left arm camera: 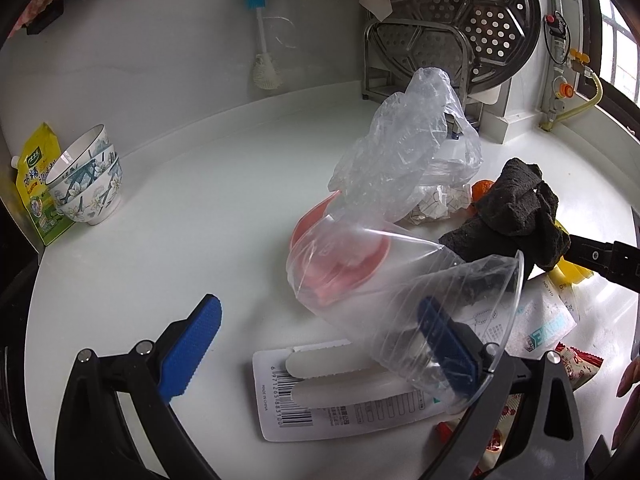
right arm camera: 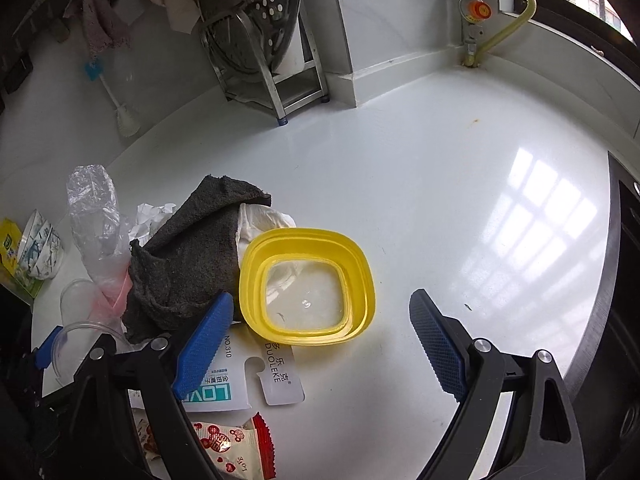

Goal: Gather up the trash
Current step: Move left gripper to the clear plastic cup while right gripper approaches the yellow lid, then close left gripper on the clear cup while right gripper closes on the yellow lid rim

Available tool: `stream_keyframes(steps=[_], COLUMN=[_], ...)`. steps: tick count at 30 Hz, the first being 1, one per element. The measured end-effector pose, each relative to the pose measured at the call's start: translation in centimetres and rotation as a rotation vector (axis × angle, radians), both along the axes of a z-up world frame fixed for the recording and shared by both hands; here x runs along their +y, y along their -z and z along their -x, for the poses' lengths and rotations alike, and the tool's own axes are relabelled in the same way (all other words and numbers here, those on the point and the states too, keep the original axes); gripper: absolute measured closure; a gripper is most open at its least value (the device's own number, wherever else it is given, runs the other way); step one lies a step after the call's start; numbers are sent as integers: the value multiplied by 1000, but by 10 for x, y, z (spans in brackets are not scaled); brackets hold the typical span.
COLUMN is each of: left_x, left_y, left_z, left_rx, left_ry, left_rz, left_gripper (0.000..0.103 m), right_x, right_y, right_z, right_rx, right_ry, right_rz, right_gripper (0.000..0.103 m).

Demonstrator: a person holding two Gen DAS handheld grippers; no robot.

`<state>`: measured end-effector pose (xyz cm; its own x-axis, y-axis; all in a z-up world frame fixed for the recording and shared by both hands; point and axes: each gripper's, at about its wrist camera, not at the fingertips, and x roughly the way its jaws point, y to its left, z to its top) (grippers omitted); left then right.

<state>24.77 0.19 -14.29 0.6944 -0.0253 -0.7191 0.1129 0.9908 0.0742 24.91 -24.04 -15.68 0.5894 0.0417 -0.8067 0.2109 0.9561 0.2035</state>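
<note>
My left gripper (left arm camera: 324, 344) is open; its right finger sits inside a clear plastic cup (left arm camera: 452, 324) lying on its side. Beside the cup lie a clear plastic bag (left arm camera: 404, 160) over a pink lid (left arm camera: 340, 252), a white barcode card (left arm camera: 340, 400), crumpled paper (left arm camera: 436, 200) and a dark grey cloth (left arm camera: 516, 204). My right gripper (right arm camera: 320, 340) is open and empty, just in front of a yellow container (right arm camera: 306, 280). The cloth (right arm camera: 188, 256) lies left of it, with white packaging cards (right arm camera: 276, 376) and a red snack wrapper (right arm camera: 236, 444) below.
Stacked floral bowls (left arm camera: 88, 176) and a yellow pouch (left arm camera: 36, 184) stand at the left. A steel rack with a perforated steamer tray (left arm camera: 460, 28) and a hanging brush (left arm camera: 260, 40) are at the back wall. A gas valve and yellow hose (right arm camera: 500, 16) are in the corner. The counter's dark edge (right arm camera: 624, 280) is right.
</note>
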Motion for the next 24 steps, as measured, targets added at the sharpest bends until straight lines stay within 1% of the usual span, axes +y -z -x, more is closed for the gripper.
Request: stream_keyframes(steps=[2, 5, 7, 12, 19, 20, 21, 24], left_x=[0, 0, 0, 0, 0, 0, 1, 1], left_y=[0, 1, 1, 1, 2, 2, 2, 0], left_z=[0, 0, 0, -3, -3, -3, -3, -4], left_rx=[2, 3, 4, 11, 3, 1, 1, 7], left_ry=[1, 4, 5, 5, 5, 6, 9, 16], left_rz=[2, 3, 4, 14, 18, 21, 25, 38], left_gripper=[6, 6, 6, 6, 6, 8, 13, 24], right_x=[-1, -8, -11, -11, -8, -8, -7, -5], right_y=[4, 10, 13, 16, 18, 19, 19, 19], right_z=[-5, -9, -12, -19, -24, -24, -24, -24], right_rx=[23, 46, 67, 82, 80, 78, 75, 74], right_ry=[4, 20, 33, 37, 36, 35, 35, 30], right_rz=[2, -41, -40, 21, 104, 113, 119, 140], right_gripper=[17, 17, 17, 17, 17, 17, 18, 18])
